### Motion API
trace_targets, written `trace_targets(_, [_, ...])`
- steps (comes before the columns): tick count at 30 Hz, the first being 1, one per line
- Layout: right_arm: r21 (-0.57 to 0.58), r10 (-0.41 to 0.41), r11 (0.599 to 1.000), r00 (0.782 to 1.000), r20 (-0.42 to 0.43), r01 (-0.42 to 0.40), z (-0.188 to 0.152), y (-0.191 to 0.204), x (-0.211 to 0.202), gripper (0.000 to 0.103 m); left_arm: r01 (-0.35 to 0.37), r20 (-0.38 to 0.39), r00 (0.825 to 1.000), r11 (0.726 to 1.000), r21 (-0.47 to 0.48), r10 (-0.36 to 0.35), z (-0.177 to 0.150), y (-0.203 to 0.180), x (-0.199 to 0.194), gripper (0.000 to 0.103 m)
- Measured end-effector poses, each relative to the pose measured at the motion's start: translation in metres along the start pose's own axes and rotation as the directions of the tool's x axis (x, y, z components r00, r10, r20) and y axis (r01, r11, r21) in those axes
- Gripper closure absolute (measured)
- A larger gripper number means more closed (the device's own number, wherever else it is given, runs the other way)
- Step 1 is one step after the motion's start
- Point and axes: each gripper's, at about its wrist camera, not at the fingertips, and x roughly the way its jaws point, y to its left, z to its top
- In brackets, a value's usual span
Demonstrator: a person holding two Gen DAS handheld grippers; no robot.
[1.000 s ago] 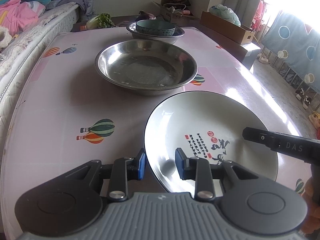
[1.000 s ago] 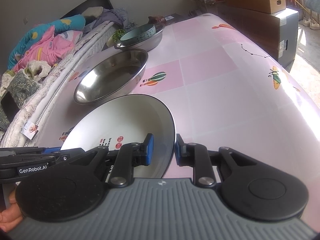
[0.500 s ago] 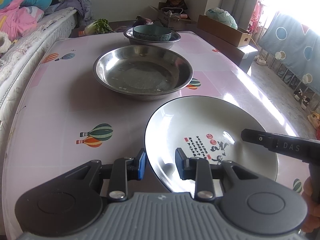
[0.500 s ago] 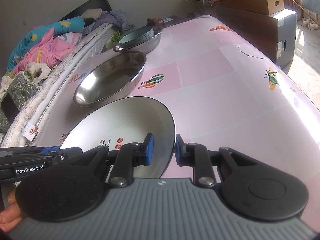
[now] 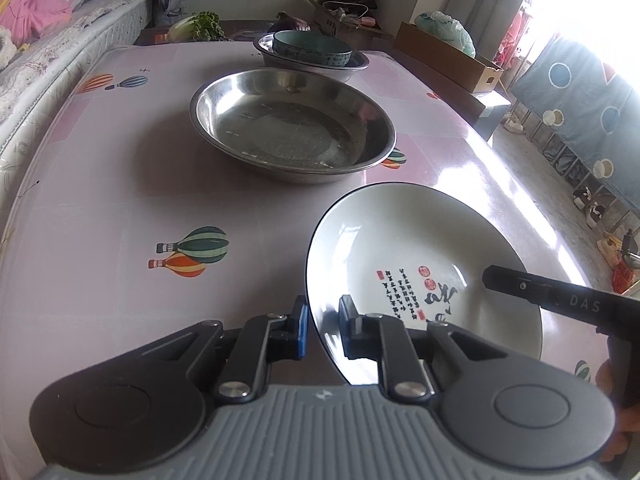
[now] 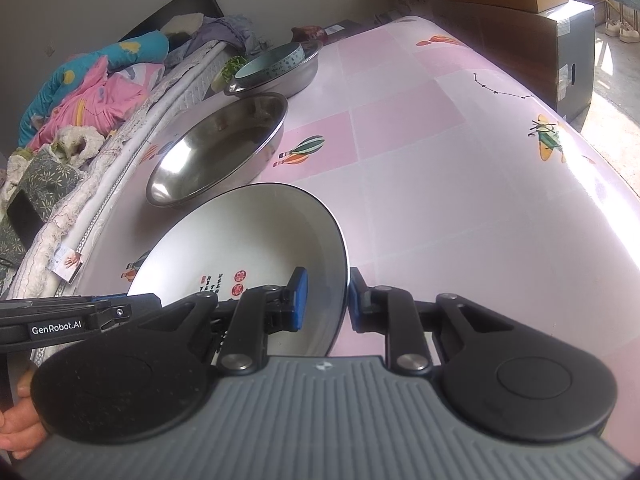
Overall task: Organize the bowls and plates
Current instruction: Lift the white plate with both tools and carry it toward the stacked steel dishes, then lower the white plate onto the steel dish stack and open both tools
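A white plate [image 5: 420, 248] with a dark rim and black and red writing sits at the near end of the pink table [image 5: 100, 160]. My left gripper [image 5: 322, 328] has its jaws closing on the plate's near left rim, and the pads meet it. A finger [image 5: 520, 286] of the right gripper reaches over the plate from the right. In the right wrist view the same plate [image 6: 248, 240] has its right rim between the pads of my right gripper [image 6: 326, 300], which is closing tighter on it. A wide steel basin [image 5: 292, 128] stands just beyond the plate.
At the table's far end a teal bowl [image 5: 312, 48] sits inside a second steel basin [image 5: 360, 66]. A bed with piled bedding [image 6: 92, 92] runs along the table's left side. A cardboard box [image 5: 448, 56] lies on a cabinet at the far right.
The left gripper's jaws have narrowed onto the plate's rim. The right gripper keeps its place on the opposite rim, and the plate has barely moved.
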Motion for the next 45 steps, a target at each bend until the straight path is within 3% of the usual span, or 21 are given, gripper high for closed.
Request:
trace_targets(6, [-0.008,0.009,1.000,1.000,0.006,-0.008,0.001,-0.001,0.004,0.085,0.060,-0.027,0.998,0.995,-0.074,-0.062,0.004,0.011,0.008,0.084])
trace_targets(12, [-0.024,0.013,1.000,0.999,0.034,-0.012,0.002,0.003,-0.001,0.085,0.023,-0.012,1.000,0.999,-0.047,-0.023,0.003,0.004,0.007,0.083])
trace_targets(32, [-0.007,0.014,1.000,0.997,0.074,-0.014,0.006,0.004,-0.020,0.085,0.032,0.043,0.999,0.998,-0.047,-0.030,0.006,0.000,-0.012,0.084])
trace_targets(45, [-0.025,0.052,0.998,0.993,0.110,-0.049,0.046,0.025,-0.015,0.085,0.022,0.136,0.991,0.998,-0.064,-0.013,0.037,0.013,-0.029,0.084])
